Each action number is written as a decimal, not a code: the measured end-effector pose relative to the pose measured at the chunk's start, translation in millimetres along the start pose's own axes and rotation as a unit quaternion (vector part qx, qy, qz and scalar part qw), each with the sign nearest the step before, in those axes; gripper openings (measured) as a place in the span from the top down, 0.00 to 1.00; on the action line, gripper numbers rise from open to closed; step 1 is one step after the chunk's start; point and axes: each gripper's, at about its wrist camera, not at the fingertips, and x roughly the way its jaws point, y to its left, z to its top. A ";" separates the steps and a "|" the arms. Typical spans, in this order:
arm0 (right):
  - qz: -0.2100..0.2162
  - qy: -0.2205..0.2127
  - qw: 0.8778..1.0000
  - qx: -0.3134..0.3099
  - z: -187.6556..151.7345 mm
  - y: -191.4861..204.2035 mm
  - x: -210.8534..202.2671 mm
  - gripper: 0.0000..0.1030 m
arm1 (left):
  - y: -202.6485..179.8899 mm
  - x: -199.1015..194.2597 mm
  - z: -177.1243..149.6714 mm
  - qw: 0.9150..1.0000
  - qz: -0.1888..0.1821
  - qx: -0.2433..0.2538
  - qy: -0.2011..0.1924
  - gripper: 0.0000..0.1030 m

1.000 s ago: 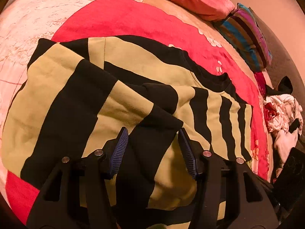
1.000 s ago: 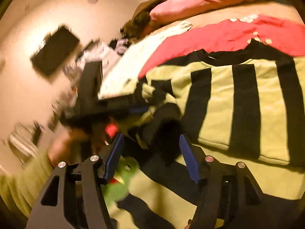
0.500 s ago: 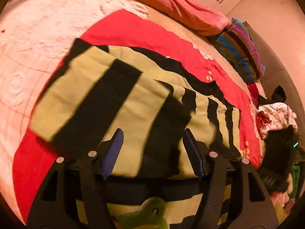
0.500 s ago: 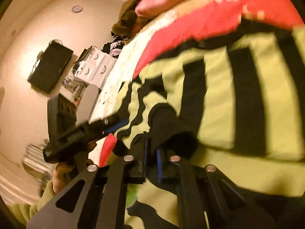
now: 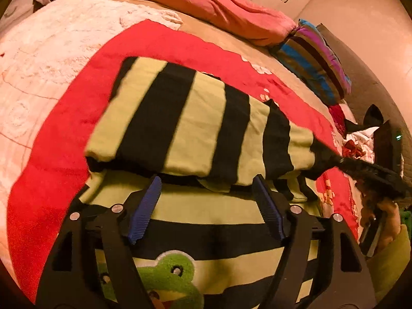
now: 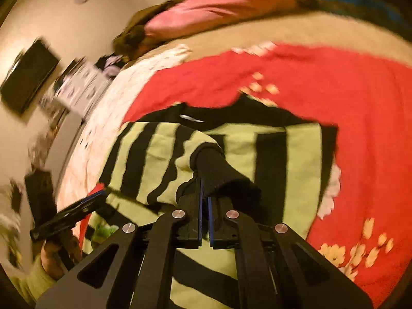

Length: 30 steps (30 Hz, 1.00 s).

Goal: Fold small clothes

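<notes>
A yellow-and-black striped sweater (image 5: 206, 211) with a green frog patch (image 5: 167, 270) lies on a red blanket (image 5: 64, 141). One sleeve (image 5: 180, 123) is stretched across the body toward the right. My right gripper (image 6: 204, 188) is shut on that sleeve's black cuff (image 6: 219, 170). In the left wrist view the right gripper (image 5: 342, 161) reaches in from the right edge. My left gripper (image 5: 206, 182) hovers over the sweater's body below the sleeve. Its jaws are opening and nothing is between them. The left gripper (image 6: 97, 198) also shows at the left of the right wrist view.
A pink quilt (image 5: 219, 5) and a striped pillow (image 5: 316, 59) lie along the far side of the bed. A pile of clothes (image 5: 360, 141) sits at the right. White fleece (image 5: 51, 51) covers the left. A person's hand (image 5: 383, 213) holds the right gripper.
My right gripper shut on the black cuff and drew the sleeve to the right across the sweater. My left gripper widened and drew back, so the frog patch now shows beneath it.
</notes>
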 end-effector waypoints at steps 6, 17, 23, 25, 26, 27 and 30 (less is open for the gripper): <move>0.051 -0.028 0.997 0.049 -11.0 -8.3 -1.0 0.97 | 0.5 3.7 -0.6 1.000 -0.008 0.006 0.014 0.36; 0.136 -0.158 0.972 -0.104 65.3 128.3 -96.9 0.98 | -78.4 31.9 -19.9 0.988 -0.034 0.148 -0.013 0.36; 0.106 -0.166 0.976 -0.094 72.1 116.5 -108.0 0.98 | -59.8 53.6 20.2 0.989 0.063 0.117 -0.065 0.27; 0.093 -0.160 0.979 -0.087 68.5 105.4 -100.2 0.98 | -32.0 58.1 26.7 0.992 0.091 0.075 -0.046 0.26; 0.090 -0.155 0.981 -0.078 65.8 97.6 -94.7 0.98 | -20.6 59.3 26.7 0.992 0.105 0.061 -0.034 0.26; 0.088 -0.151 0.982 -0.068 62.8 90.2 -89.2 0.98 | -5.1 57.0 24.1 0.992 0.119 0.040 -0.030 0.26; 0.073 -0.140 0.987 -0.044 53.7 68.8 -70.9 0.98 | 25.6 41.3 14.9 0.995 0.090 -0.016 -0.033 0.26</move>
